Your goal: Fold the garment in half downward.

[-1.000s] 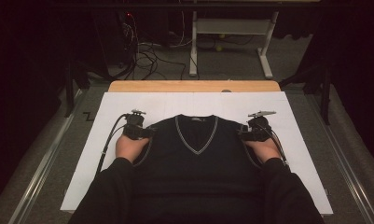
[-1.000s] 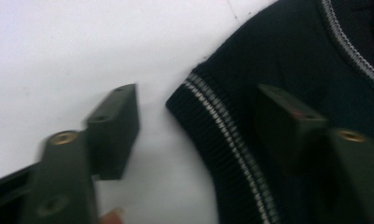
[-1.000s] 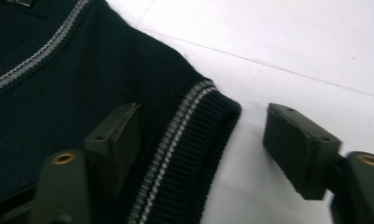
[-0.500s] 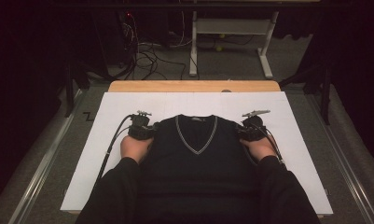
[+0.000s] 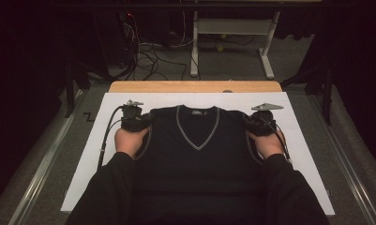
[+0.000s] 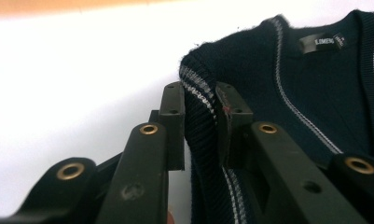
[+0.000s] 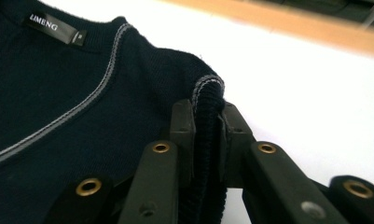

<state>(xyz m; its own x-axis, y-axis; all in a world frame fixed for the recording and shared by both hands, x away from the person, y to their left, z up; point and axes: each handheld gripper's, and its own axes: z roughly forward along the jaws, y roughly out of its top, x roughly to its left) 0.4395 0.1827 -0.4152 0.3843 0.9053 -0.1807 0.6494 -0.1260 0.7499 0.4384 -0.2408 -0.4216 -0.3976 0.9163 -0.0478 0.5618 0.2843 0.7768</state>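
Dark navy knitted sleeveless V-neck vest w/ grey-striped trim (image 5: 197,154) lies flat, front up, on the white sheet (image 5: 82,159) covering the worktop; neck toward the far edge, hem toward the person. A bare light-wood strip of worktop (image 5: 195,86) shows beyond the sheet.

Left gripper (image 5: 138,121) sits at the vest's left shoulder/armhole corner, held in the person's left hand (image 5: 129,140). In the left gripper view its fingers (image 6: 175,116) are clamped on the ribbed armhole edge: fabric w/ grey stripes is pinched upright between the two black pads, bunched into a ridge above the sheet.

Right gripper (image 5: 256,123) sits at the opposite shoulder corner, in the right hand (image 5: 269,144). Right gripper view: fingers (image 7: 182,135) closed tight on the armhole rib, grey-edged fold poking up between the pads.

Both grippers are roughly level w/ each other, one on each side of the V-neck. Black neck label (image 7: 54,28) w/ white lettering "LIMENG" sits inside the collar, between the two shoulders. Black cable (image 5: 108,131) trails from the left gripper back along the sheet beside the dark sleeve (image 5: 110,187).
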